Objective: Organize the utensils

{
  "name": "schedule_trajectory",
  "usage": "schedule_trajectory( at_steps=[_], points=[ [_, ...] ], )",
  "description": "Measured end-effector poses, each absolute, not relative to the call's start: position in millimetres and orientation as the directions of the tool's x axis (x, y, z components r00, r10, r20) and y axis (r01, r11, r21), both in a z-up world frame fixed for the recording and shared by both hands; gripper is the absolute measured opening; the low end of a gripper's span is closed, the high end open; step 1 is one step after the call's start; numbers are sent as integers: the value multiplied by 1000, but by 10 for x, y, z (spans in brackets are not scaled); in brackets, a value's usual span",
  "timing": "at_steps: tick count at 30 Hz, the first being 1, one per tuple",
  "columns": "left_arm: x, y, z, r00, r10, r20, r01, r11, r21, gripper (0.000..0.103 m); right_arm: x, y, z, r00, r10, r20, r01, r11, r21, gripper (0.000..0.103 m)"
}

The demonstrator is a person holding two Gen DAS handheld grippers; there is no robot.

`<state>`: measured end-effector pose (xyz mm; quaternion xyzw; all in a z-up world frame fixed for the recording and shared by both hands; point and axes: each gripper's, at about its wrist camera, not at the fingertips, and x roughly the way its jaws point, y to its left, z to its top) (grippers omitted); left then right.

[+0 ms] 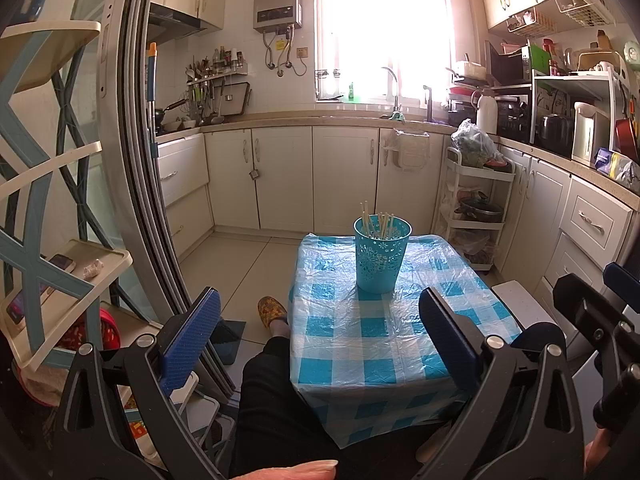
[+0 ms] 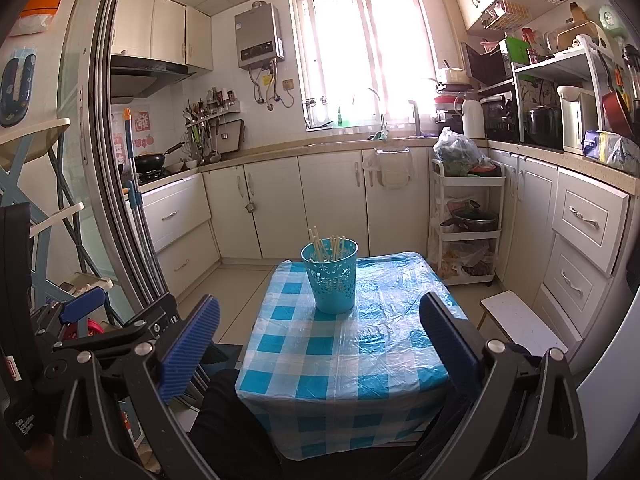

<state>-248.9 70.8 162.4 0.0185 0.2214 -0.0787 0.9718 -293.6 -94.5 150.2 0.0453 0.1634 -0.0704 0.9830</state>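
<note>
A blue perforated cup (image 1: 382, 256) stands upright on the surface (image 1: 384, 336), which is covered by a blue-and-white checked plastic cloth. The cup sits toward the far edge of the surface, roughly centred across it. Inside the cup stand several pale chopsticks (image 1: 378, 222), leaning at slight angles, their tops rising above the rim. Nothing else lies on the cloth near the cup.

The left gripper (image 1: 318, 344) is held well short of the cup, on the near side, its jaws spread wide with nothing between them. One blue ribbed finger (image 1: 192, 344) hangs left of the surface, above the floor; the other is over the cloth to the right of the cup. The right gripper (image 2: 320, 344) is likewise released and empty, also well back from the cup, with its fingers (image 2: 190, 348) far apart on either side of the near part of the surface. In the left wrist view part of the right gripper shows at the right edge, level with the near corner of the surface.

Beyond the cup, white cabinets (image 1: 284, 176) run under a counter and a bright window (image 1: 384, 28). A white trolley (image 1: 474, 216) stands right of the cup, against the cabinets. A slippered foot (image 1: 272, 310) rests on the floor left of the surface.
</note>
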Motion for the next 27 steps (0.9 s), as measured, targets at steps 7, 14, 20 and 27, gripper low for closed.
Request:
schedule_trajectory(
  at_steps=[7,14,20,27],
  points=[
    [-2477,705,1676,891,-146,-429,161,987,-1,95,-2935,-940,1497,937,-123,-327,153,986,66,96],
    [-2457,706,1703,892,-147,-427,163,987,-1,95,-2929,-936,1506,937,-124,-327,153,986,66,96],
    [-2457,733,1721,893,-159,-421,174,985,-2,95,-2948,-945,1535,939,-123,-323,151,986,64,96],
    [-2483,769,1733,900,-172,-400,187,982,-1,95,-2953,-947,1539,939,-122,-321,151,987,64,96]
  ],
)
